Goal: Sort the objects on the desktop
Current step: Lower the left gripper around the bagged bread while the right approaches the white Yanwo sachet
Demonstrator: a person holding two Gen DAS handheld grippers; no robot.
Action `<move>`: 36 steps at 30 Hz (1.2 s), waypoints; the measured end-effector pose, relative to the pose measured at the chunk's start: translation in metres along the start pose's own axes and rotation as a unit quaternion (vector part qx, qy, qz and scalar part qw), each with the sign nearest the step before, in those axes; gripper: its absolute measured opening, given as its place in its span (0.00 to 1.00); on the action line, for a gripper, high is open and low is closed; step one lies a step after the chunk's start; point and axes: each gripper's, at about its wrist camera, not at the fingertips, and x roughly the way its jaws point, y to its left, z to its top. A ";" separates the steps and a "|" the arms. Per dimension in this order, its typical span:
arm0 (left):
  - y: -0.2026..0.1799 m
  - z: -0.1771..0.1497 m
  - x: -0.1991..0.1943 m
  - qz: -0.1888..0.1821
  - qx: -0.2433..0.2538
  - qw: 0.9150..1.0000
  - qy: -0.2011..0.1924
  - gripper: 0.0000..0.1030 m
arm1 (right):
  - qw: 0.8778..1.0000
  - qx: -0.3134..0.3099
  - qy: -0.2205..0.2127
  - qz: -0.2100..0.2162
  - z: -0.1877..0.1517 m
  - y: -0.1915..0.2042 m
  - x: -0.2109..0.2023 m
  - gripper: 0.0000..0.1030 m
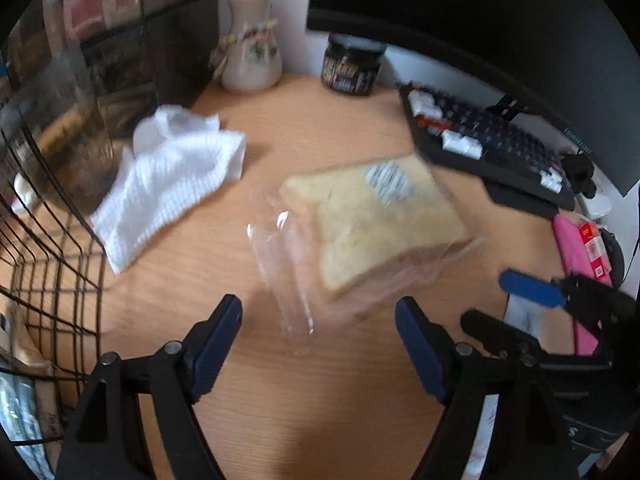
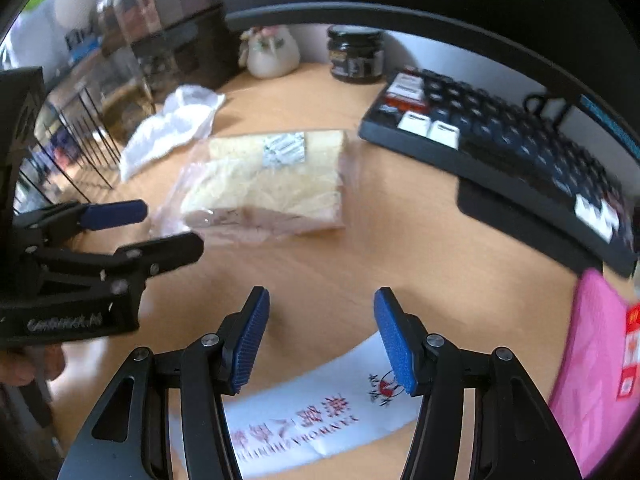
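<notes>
Left gripper (image 1: pixel 318 322): black arms, ribbed blue pads, spread wide, holding nothing. Right gripper (image 2: pixel 322 338): same build, also spread and empty, above a white printed packet (image 2: pixel 320 416). Wire basket (image 1: pixel 48 280), black grid. White waffle-weave cloth (image 1: pixel 168 188), crumpled. Bagged sliced bread (image 1: pixel 376 220), pale, clear wrap, mid-desk (image 1: pixel 320 400). Keyboard (image 1: pixel 488 144), dark.

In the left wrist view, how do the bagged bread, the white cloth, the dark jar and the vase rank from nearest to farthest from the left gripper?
From the left gripper:
1. Bagged bread, just ahead, slightly right.
2. White cloth, ahead to the left, beside the wire basket.
3. Dark jar and vase, both by the back wall; too close to rank.
</notes>
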 end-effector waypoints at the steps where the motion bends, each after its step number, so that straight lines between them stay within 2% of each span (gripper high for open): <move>1: -0.002 0.004 -0.002 0.002 0.001 1.000 -0.007 0.79 | 1.000 0.001 -0.009 -0.008 0.000 -0.003 -0.005 0.54; 4: -0.002 0.020 -0.006 0.007 -0.008 0.999 -0.034 0.79 | 1.000 0.010 -0.016 -0.008 0.000 -0.011 -0.014 0.54; 6: -0.004 0.036 0.005 0.012 -0.012 0.999 -0.042 0.79 | 1.000 0.011 -0.017 -0.004 -0.001 -0.014 -0.018 0.54; 11: -0.002 0.058 0.032 0.023 -0.021 0.999 -0.021 0.79 | 1.000 0.013 -0.017 0.008 -0.001 -0.019 -0.020 0.54; 12: -0.004 0.057 0.042 0.032 -0.011 0.999 0.000 0.81 | 1.000 0.015 -0.017 0.009 -0.001 -0.021 -0.020 0.54; 13: -0.005 0.055 0.045 0.028 -0.007 1.000 -0.005 0.86 | 1.000 0.018 -0.017 0.010 -0.001 -0.023 -0.019 0.54; 14: -0.006 0.054 0.046 0.026 0.000 1.000 -0.006 0.87 | 1.000 0.021 -0.016 0.009 -0.001 -0.025 -0.019 0.54; 22: -0.004 0.028 0.033 -0.007 0.022 1.000 -0.010 0.88 | 0.999 0.028 -0.014 0.015 -0.006 -0.029 -0.021 0.54; 24: -0.007 0.017 0.029 -0.011 0.031 0.999 -0.001 0.88 | 0.999 0.027 -0.011 0.017 -0.011 -0.025 -0.023 0.54; 27: -0.022 -0.001 0.028 0.014 0.075 0.997 0.010 0.91 | 0.999 0.022 -0.013 0.023 -0.017 -0.017 -0.025 0.54; 29: -0.021 -0.007 0.020 -0.006 0.059 0.998 0.025 0.90 | 0.999 0.021 -0.018 0.025 -0.021 -0.012 -0.030 0.54; 31: -0.014 -0.006 0.013 -0.017 0.042 0.999 0.022 0.90 | 0.999 0.017 -0.023 0.029 -0.024 -0.007 -0.034 0.54; 34: -0.017 0.012 0.006 0.009 0.061 0.998 0.007 0.90 | 0.999 0.018 -0.021 0.031 -0.028 -0.004 -0.035 0.54; 36: -0.025 0.026 0.011 0.008 0.073 0.997 0.005 0.90 | 0.999 0.025 -0.018 0.035 -0.031 -0.004 -0.034 0.54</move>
